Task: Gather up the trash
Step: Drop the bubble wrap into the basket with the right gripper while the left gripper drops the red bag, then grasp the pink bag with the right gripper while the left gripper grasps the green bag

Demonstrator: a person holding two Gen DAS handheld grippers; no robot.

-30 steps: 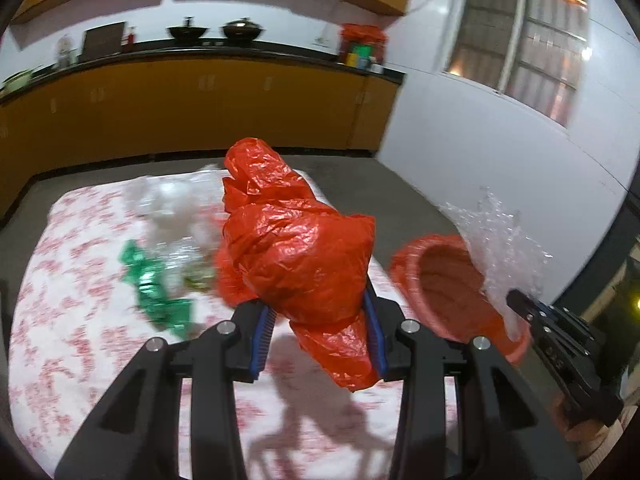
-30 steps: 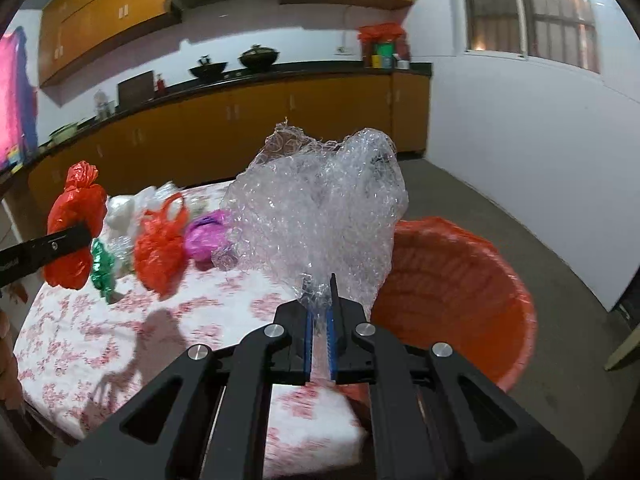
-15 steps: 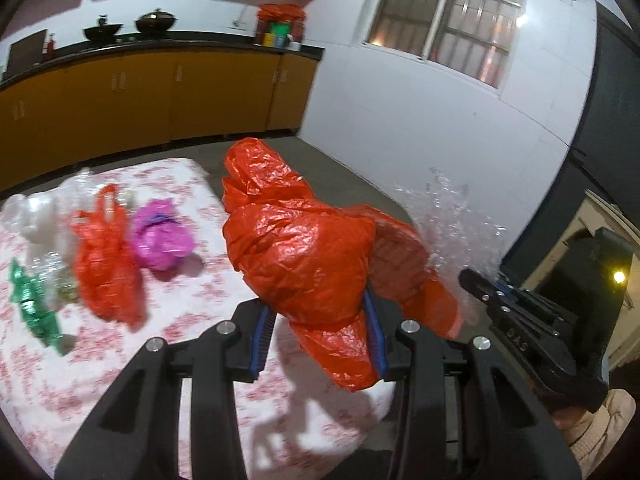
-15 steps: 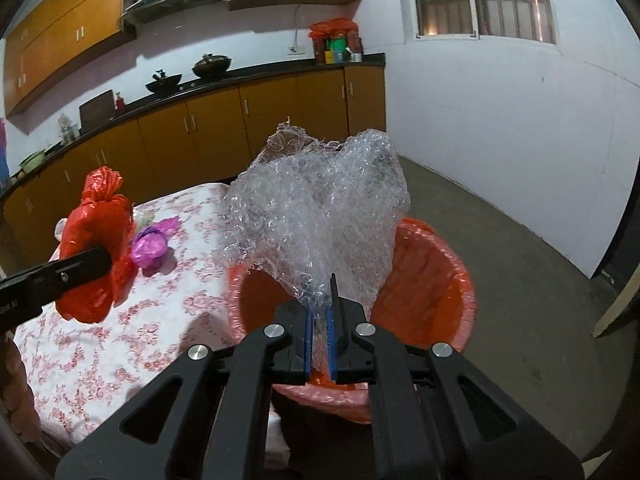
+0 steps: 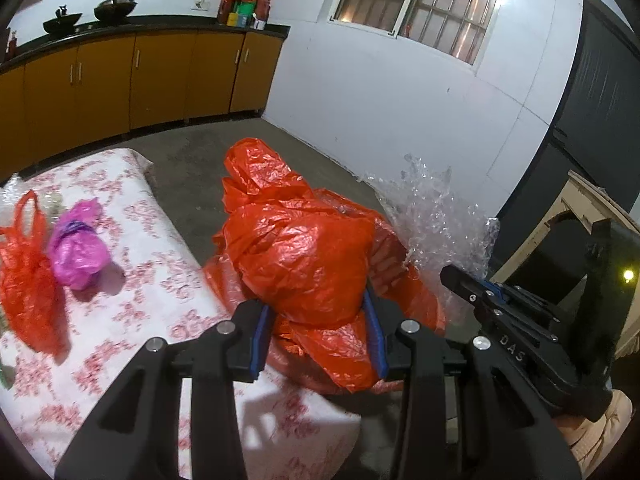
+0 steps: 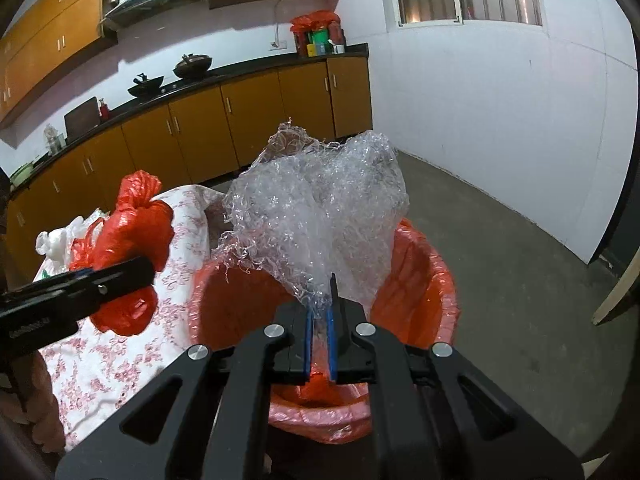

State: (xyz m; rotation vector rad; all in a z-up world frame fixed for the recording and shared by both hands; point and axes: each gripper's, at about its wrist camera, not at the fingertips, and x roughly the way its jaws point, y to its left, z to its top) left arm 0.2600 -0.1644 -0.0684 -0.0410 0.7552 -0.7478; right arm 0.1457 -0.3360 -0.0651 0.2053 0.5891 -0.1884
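Step in hand: judged to be dropping two pieces of trash into the orange lined bin [image 6: 420, 280], which stands on the floor against the edge of the flowered bench [image 5: 132, 320], lower centre of the right wrist view.
Doing it well: bring each load over the bin's mouth before parting the fingers. The bubble wrap is light and may cling or drift, so releasing low seems wise. The red bag looks to hang near the rim, so a little further in would be safer.
Red bag [image 5: 304, 256]: crumpled plastic, centre of the left wrist view, in the air above the bench edge and the bin.
Bubble wrap [image 6: 320, 216]: clear sheet, centre of the right wrist view, above the bin's mouth.
Left on the bench: a small red bag [image 5: 24, 276] and a pink bag [image 5: 78, 248], at left in the left wrist view.
Left gripper [image 5: 318, 340]: fingers moderately apart, clamped on the red bag's lower part.
Right gripper [image 6: 319, 334]: fingers nearly together, pinching the wrap's bottom edge.
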